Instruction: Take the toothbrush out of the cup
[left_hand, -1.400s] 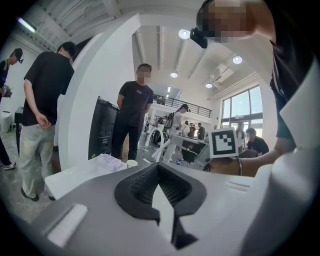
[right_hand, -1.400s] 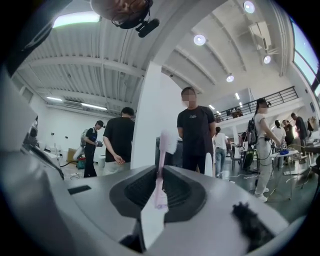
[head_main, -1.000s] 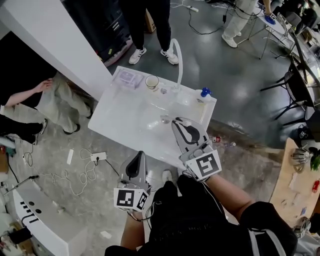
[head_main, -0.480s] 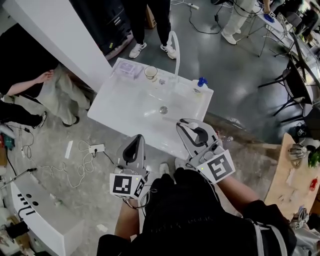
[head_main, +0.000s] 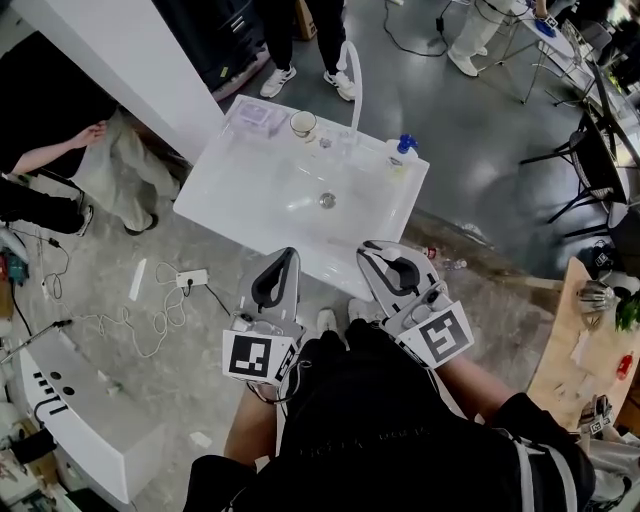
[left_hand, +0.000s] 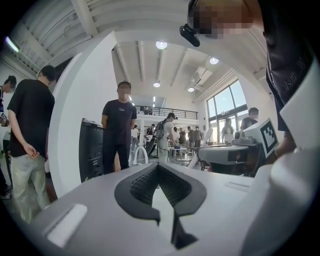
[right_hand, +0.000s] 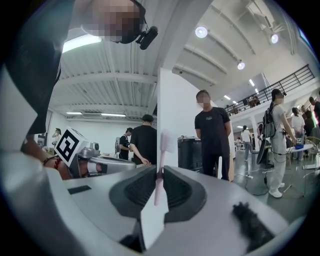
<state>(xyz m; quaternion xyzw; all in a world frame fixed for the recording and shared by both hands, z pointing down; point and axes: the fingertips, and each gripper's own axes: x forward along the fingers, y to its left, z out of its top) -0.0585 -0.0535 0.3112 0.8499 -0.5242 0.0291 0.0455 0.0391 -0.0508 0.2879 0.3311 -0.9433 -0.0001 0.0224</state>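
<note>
Drawn back from over the washbasin (head_main: 232, 196), the right gripper (head_main: 370, 248) is listed with jaws pinching the pink toothbrush (right_hand: 160, 167), well clear of the cup (head_main: 303, 124); left gripper (head_main: 289, 255) jaws pressed together, empty; removal judged complete, set-down required next.

The toothbrush (right_hand: 162, 150) tail is lost from sight between the right gripper (right_hand: 159, 172) fingers. At 12 o'clock in the head view, the cup (head_main: 303, 124) is too small to read inside.
</note>
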